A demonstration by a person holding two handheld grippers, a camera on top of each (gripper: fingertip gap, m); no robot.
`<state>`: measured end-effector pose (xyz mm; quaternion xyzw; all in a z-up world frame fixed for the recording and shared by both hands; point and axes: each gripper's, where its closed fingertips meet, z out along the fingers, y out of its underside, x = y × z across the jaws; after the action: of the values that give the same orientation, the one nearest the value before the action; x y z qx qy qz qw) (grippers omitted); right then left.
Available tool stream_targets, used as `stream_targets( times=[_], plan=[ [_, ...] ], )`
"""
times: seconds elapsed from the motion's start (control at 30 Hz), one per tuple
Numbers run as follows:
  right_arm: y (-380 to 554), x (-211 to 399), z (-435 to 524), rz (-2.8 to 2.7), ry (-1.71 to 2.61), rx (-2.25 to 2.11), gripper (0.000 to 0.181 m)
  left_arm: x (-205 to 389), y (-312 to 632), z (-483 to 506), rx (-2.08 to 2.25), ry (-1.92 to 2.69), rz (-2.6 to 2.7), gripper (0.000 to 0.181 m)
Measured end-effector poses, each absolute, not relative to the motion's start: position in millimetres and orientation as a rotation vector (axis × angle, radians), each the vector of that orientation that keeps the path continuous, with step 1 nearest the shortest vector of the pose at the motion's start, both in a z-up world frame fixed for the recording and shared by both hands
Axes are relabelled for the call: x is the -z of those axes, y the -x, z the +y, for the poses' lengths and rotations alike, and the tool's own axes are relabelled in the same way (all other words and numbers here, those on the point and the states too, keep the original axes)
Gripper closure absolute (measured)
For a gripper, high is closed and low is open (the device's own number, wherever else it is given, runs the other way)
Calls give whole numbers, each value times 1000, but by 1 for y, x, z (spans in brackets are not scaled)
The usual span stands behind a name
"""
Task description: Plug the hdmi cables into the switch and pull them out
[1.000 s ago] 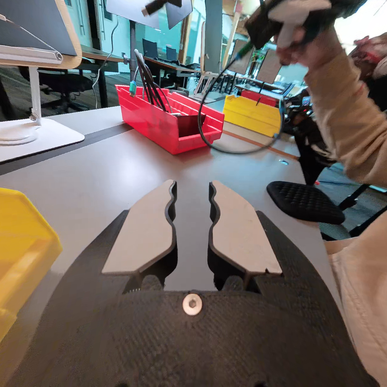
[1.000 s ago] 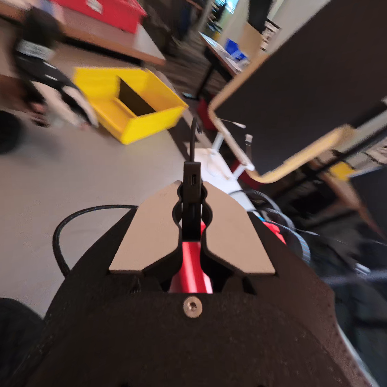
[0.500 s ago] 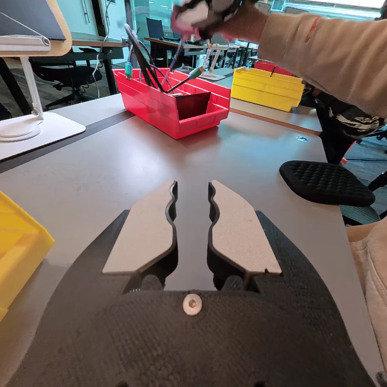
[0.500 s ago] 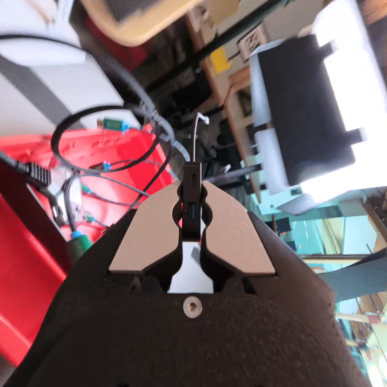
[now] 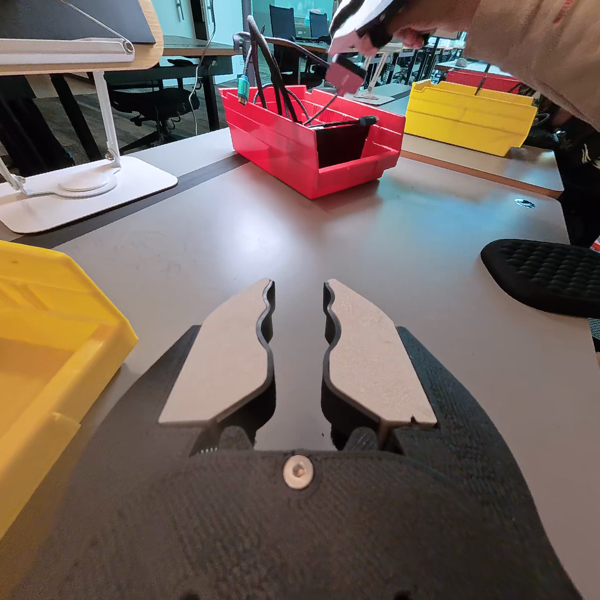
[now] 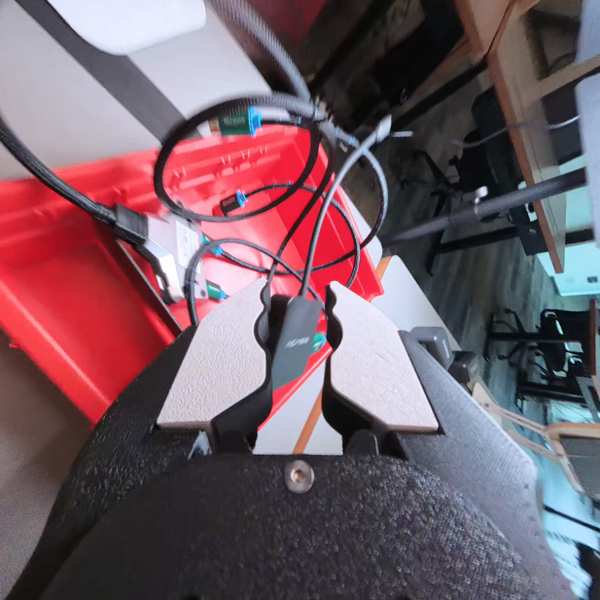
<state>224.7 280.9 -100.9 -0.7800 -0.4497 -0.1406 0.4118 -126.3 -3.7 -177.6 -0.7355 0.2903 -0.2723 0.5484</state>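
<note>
This is an open-plan office used as a work area. A grey desk [image 5: 324, 227] carries a monitor on a white stand [image 5: 81, 185], a red storage bin [image 5: 292, 156] full of braided cables [image 6: 227, 181], and a yellow bin [image 5: 48, 341] at the near left. Behind stand more desks with another yellow bin [image 5: 464, 120], black office chairs [image 5: 152, 104], monitors on arms, and glass-walled rooms. A black mesh chair armrest [image 5: 545, 282] sits at the desk's right edge.

Grey worktop [image 5: 324, 233]: red bin [image 5: 311, 152] at upper centre, white stand base [image 5: 81, 191] upper left, yellow bin [image 5: 48, 350] at left edge.
</note>
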Motion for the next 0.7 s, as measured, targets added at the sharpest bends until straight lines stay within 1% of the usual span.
stream_targets(
  times=[0.13, 0.23, 0.3, 0.47, 0.57, 0.7],
  plan=[
    [-200, 60, 249, -1051, 1813, 203, 148, 179, 127, -3, 634, 1750, 684, 152],
    [-180, 63, 216, -1088, 1792, 92, 149, 178, 129, -2, 616, 1753, 674, 152],
    [-172, 82, 193, -1180, 1817, 73, 150, 178, 132, -1, 607, 1760, 664, 151],
    [-168, 155, 147, -1445, 1914, 124, 150, 179, 144, 1, 585, 1781, 626, 151],
    [-177, 192, 137, -1530, 1941, 207, 150, 180, 151, 3, 570, 1793, 604, 150],
    [-190, 217, 142, -1530, 1915, 315, 149, 181, 161, 6, 519, 1804, 595, 149]
  ],
)
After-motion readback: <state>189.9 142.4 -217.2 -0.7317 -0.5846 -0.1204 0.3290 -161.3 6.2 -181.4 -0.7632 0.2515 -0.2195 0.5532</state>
